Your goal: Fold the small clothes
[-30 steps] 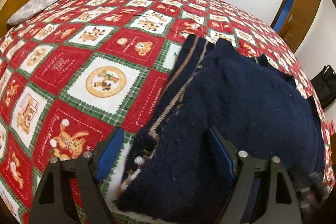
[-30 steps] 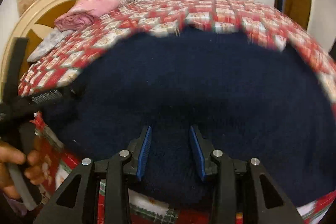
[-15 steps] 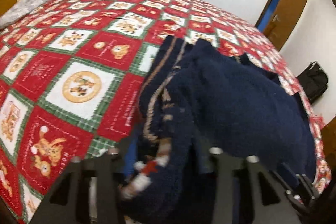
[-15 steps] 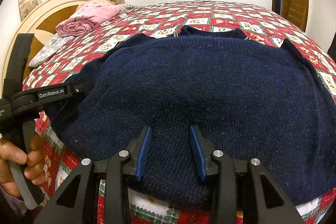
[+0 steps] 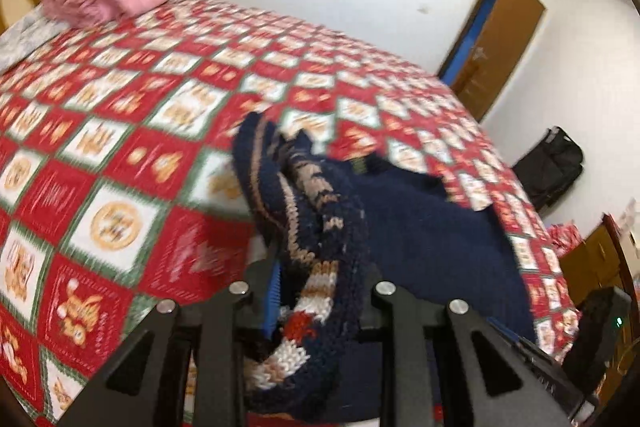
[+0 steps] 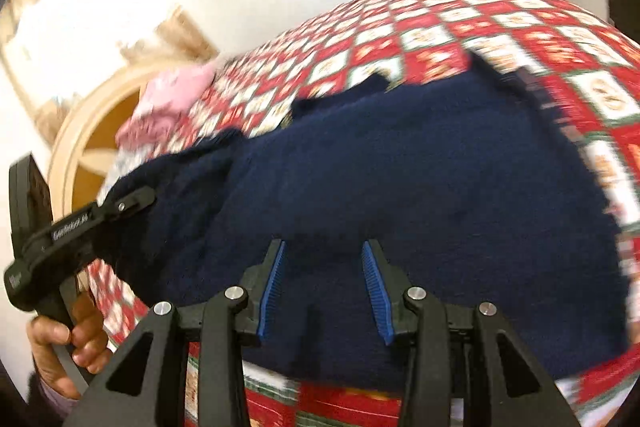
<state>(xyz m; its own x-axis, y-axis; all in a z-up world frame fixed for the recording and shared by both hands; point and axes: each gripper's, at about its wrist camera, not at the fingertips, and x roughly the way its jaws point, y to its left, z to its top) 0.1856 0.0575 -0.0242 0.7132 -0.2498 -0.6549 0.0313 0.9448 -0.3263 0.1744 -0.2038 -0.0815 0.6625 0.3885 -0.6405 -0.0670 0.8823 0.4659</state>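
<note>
The quilt is spreading under everything, blurred in both views. The sweater is lying across it — my left wrist view alone is showing its patterned edge bunched up, hiding the jaws' tips. My left gripper is closing on that edge. My right gripper is hanging part-open over the hem, gripping nothing. My left hand is curling round its handle.

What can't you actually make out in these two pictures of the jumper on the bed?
- Left wrist view: the left gripper is closing on a bunched edge of the jumper; the knit hides its fingertips.
- Right wrist view: whether the right gripper pinches the jumper or only lies on it; dark wool hides this.
- Both views: the bedspread pictures are smeared by blur.
- Right wrist view: the hand is cut off by the edge.
</note>
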